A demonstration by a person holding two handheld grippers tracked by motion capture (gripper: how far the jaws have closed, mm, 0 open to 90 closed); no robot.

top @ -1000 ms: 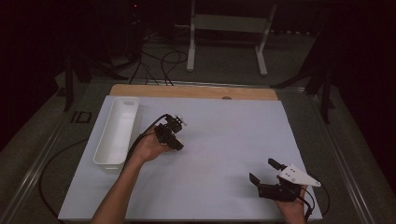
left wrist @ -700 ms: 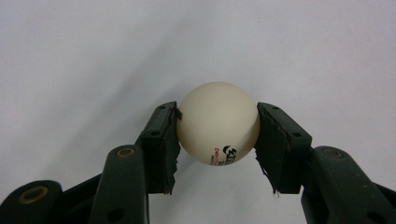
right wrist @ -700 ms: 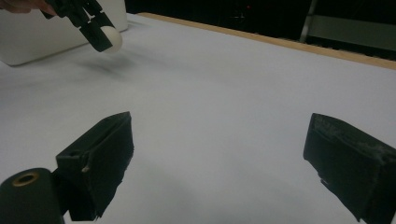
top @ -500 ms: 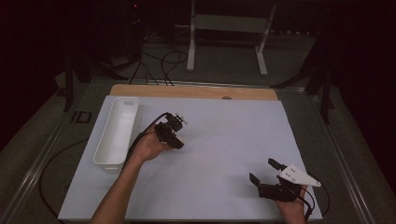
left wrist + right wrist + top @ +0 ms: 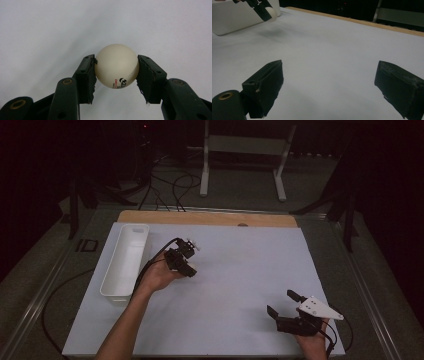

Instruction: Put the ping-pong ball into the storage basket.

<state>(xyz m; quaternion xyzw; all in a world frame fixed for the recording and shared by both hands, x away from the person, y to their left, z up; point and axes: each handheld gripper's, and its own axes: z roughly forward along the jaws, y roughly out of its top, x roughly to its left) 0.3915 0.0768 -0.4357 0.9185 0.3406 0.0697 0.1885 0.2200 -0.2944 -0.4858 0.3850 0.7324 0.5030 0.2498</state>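
Dark surroundings enclosed the work area, with a pale metal stand (image 5: 240, 150) and loose cables (image 5: 170, 185) on the floor beyond the table. A white sheet (image 5: 235, 270) covered most of the table, leaving a strip of wooden edge (image 5: 210, 218) exposed along the far side. On the left part of the sheet lay a long white plastic tray (image 5: 125, 260), set lengthwise from near to far.

Just right of that tray, the left gripper (image 5: 187, 262) was held above the sheet in the person's left hand (image 5: 160, 276), its cable trailing back toward the forearm. In the left gripper view its two black jaws were closed on a cream-white table tennis ball (image 5: 116, 66), one pad pressed against each side. Dark and red printing showed on the ball's lower face. Plain white surface lay behind the ball, and contact between ball and sheet could not be determined. From the right gripper view the same ball (image 5: 272, 13) appeared in the far jaws, in front of the tray's near wall (image 5: 234, 18), with a faint shadow on the sheet below.

Near the front right corner of the sheet the right gripper (image 5: 284, 304) was held low in the right hand (image 5: 312, 340), grey three-cornered plate on top. Its jaws stood wide apart with nothing between them, and bare sheet was visible through the gap.
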